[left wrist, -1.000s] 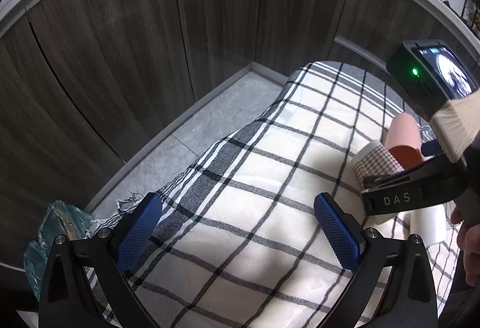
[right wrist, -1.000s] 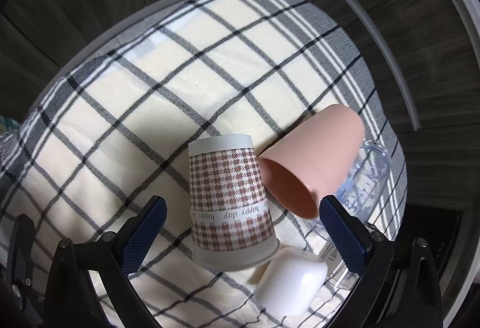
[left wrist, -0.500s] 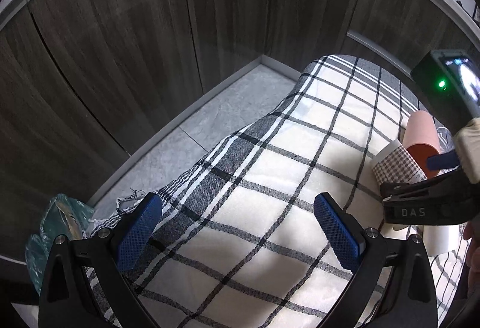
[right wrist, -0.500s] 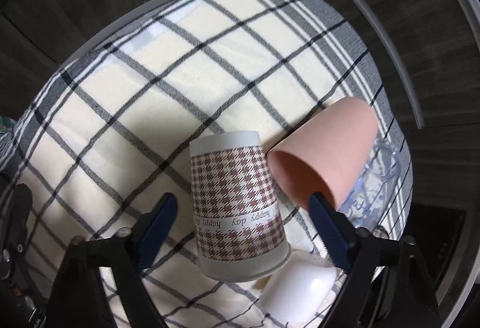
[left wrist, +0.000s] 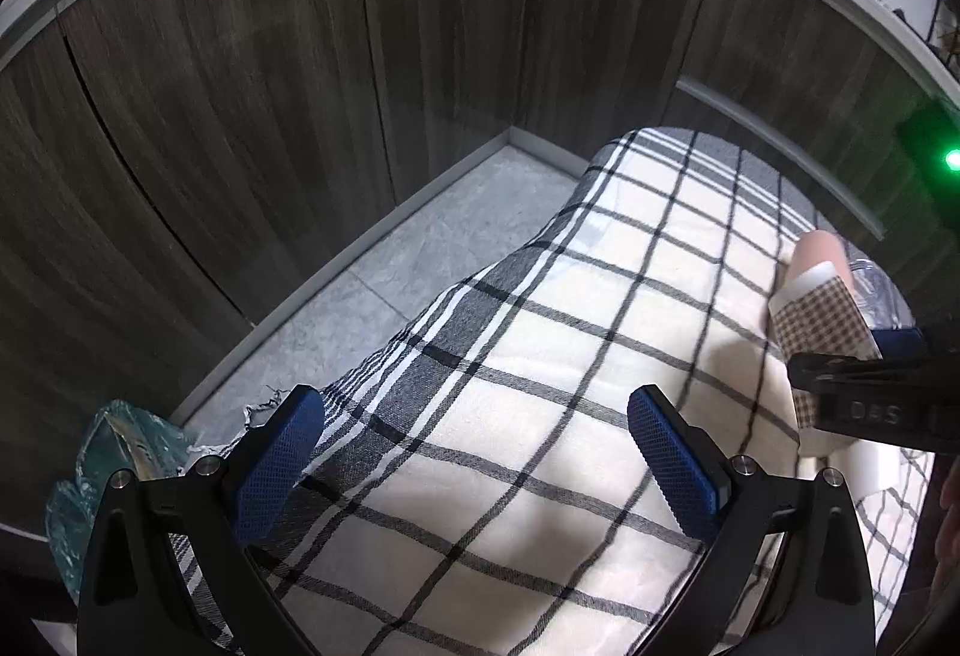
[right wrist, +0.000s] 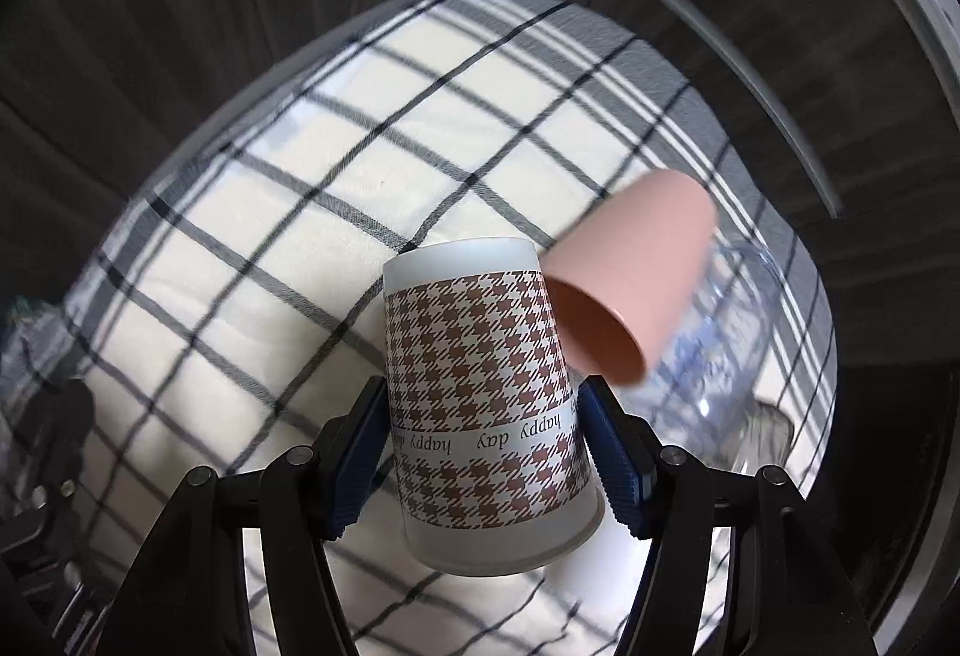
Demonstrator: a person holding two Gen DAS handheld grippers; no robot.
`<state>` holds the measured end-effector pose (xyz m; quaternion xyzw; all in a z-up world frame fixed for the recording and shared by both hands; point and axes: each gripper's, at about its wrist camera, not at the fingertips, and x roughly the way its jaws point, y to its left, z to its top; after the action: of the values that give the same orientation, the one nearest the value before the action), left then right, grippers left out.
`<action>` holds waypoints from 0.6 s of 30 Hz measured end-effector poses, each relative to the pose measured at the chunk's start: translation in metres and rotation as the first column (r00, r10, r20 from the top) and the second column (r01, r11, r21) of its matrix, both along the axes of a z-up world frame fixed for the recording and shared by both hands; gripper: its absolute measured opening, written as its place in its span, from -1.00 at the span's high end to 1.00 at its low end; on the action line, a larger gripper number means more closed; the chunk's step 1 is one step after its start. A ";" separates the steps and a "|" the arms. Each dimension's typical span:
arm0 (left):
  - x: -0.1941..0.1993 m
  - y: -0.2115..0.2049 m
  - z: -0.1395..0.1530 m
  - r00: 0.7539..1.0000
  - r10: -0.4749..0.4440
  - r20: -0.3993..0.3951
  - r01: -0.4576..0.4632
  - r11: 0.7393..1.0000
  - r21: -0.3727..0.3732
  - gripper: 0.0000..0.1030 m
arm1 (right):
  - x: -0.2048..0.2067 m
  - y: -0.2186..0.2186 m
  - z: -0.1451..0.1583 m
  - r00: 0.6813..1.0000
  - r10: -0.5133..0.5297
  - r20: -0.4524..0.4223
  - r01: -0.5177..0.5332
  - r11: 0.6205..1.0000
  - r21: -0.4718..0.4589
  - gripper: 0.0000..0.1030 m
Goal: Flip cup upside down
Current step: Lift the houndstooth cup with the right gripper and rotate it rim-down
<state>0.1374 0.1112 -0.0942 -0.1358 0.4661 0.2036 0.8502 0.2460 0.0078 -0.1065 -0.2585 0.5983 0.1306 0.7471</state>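
Observation:
A white cup with a brown houndstooth pattern (right wrist: 486, 386) stands upside down on the checked cloth (right wrist: 288, 212). My right gripper (right wrist: 480, 452) is shut on its sides near the rim end; its blue pads press both sides. The cup also shows at the right of the left wrist view (left wrist: 822, 326), with the right gripper's black finger in front of it. A pink cup (right wrist: 630, 278) lies on its side just right of it. My left gripper (left wrist: 474, 452) is open and empty over the cloth.
A clear plastic cup (right wrist: 720, 356) lies behind the pink cup. Dark wood cabinet doors (left wrist: 300, 86) and a grey floor (left wrist: 420, 260) lie beyond the cloth's edge. A teal plastic bag (left wrist: 84, 476) is at lower left.
My right gripper has moved in and closed on the houndstooth cup. The white cup seen below it earlier is now hidden. The left gripper has drifted slightly left.

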 end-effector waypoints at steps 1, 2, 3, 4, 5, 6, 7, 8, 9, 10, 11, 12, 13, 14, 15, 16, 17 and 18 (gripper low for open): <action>-0.002 0.000 0.002 1.000 -0.010 0.012 0.010 1.000 -0.010 -1.00 | -0.004 -0.006 0.006 1.000 -0.027 0.005 0.027 0.999 0.024 -0.23; -0.004 0.000 0.004 1.000 -0.020 0.023 0.021 1.000 -0.019 -1.00 | -0.009 -0.014 0.013 0.998 -0.065 0.009 0.065 0.996 0.055 -0.23; -0.007 0.000 0.007 0.998 -0.040 0.042 0.042 0.999 -0.029 -1.00 | -0.012 -0.021 0.017 0.995 -0.098 0.008 0.098 0.992 0.083 -0.23; -0.009 -0.002 0.009 0.997 -0.054 0.055 0.055 0.998 -0.029 -1.00 | -0.019 -0.032 0.024 0.988 -0.156 0.001 0.154 0.979 0.130 -0.23; -0.011 -0.003 0.013 0.995 -0.075 0.071 0.077 0.997 -0.025 -1.00 | -0.024 -0.042 0.027 0.981 -0.195 -0.008 0.194 0.967 0.162 -0.23; -0.012 -0.006 0.015 0.993 -0.092 0.080 0.094 0.995 -0.020 -1.00 | -0.030 -0.053 0.029 0.972 -0.236 -0.019 0.235 0.952 0.195 -0.23; -0.014 -0.008 0.018 0.990 -0.113 0.088 0.115 0.993 -0.017 -1.00 | -0.037 -0.063 0.031 0.959 -0.280 -0.036 0.281 0.932 0.230 -0.23; -0.016 -0.010 0.020 0.987 -0.133 0.091 0.135 0.991 -0.013 -1.00 | -0.046 -0.074 0.032 0.943 -0.328 -0.057 0.331 0.905 0.267 -0.24; -0.019 -0.012 0.021 0.984 -0.154 0.096 0.155 0.988 -0.010 -1.00 | -0.054 -0.082 0.031 0.929 -0.361 -0.074 0.367 0.884 0.288 -0.24; -0.022 -0.014 0.023 0.981 -0.170 0.097 0.172 0.985 -0.007 -1.00 | -0.063 -0.090 0.029 0.913 -0.395 -0.098 0.405 0.860 0.309 -0.24; -0.025 -0.015 0.023 0.978 -0.186 0.097 0.187 0.982 -0.004 -1.00 | -0.072 -0.098 0.024 0.897 -0.422 -0.128 0.440 0.836 0.328 -0.24; -0.028 -0.016 0.023 0.975 -0.201 0.093 0.202 0.979 -0.001 -1.00 | -0.082 -0.103 0.019 0.884 -0.441 -0.154 0.467 0.817 0.340 -0.24; -0.032 -0.017 0.023 0.973 -0.213 0.085 0.214 0.977 0.003 -1.00 | -0.093 -0.105 0.014 0.869 -0.459 -0.182 0.494 0.796 0.350 -0.24; -0.035 -0.017 0.021 0.972 -0.221 0.080 0.221 0.975 0.006 -1.00 | -0.104 -0.109 0.007 0.854 -0.477 -0.208 0.520 0.776 0.356 -0.24; -0.038 -0.017 0.020 0.971 -0.230 0.072 0.230 0.973 0.009 -1.00 | -0.112 -0.113 0.001 0.843 -0.487 -0.228 0.538 0.762 0.360 -0.24; -0.043 -0.017 0.018 0.969 -0.236 0.065 0.236 0.972 0.011 -1.00 | -0.121 -0.116 -0.008 0.827 -0.503 -0.251 0.562 0.743 0.363 -0.24; -0.047 -0.016 0.016 0.969 -0.240 0.057 0.240 0.971 0.014 -1.00 | -0.129 -0.117 -0.015 0.810 -0.518 -0.274 0.586 0.723 0.365 -0.24; -0.050 -0.016 0.014 0.969 -0.241 0.053 0.240 0.971 0.015 -1.00 | -0.136 -0.119 -0.020 0.796 -0.531 -0.292 0.606 0.704 0.370 -0.24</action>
<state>0.0873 0.0952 -0.0797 -0.0802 0.4549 0.0973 0.8816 0.1100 -0.1112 -0.1267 0.1288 0.6613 0.0473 0.7375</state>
